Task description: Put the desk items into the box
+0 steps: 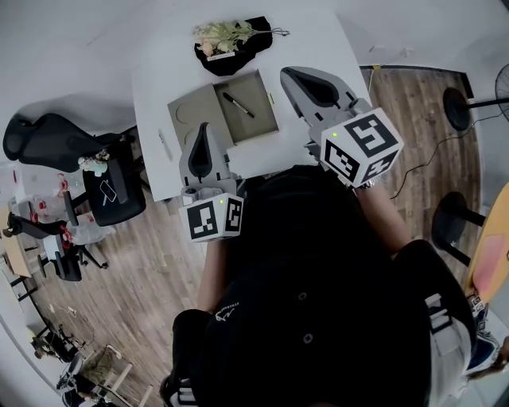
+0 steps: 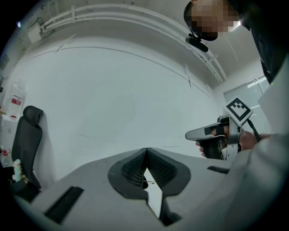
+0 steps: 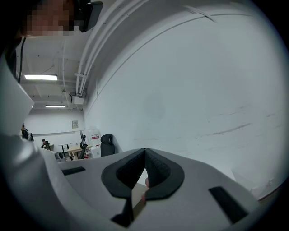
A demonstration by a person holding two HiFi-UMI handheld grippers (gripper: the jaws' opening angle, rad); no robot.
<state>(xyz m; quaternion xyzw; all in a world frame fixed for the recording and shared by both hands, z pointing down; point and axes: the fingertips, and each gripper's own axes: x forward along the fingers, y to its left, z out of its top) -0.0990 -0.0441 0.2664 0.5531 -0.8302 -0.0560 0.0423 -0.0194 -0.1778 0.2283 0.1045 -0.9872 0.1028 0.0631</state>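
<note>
grey left gripper (image 1: 203, 131) and right gripper (image 1: 291, 76), fingers (image 2: 130, 169) together, empty; box (image 1: 256, 125) edge partly hidden

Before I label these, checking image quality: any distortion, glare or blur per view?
Head view: heavy fisheye bending, table evenly lit, pen sharp. Left gripper view: dark corners, pipes bowed, left claw sharp. Right gripper view: same dark corners, ceiling lights glaring at left, right claw sharp.

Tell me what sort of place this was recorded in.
Probably an office or lab workspace: a white desk with an open cardboard box on it, black office chairs on a wood-look floor, and more desks far off in the right gripper view.
</note>
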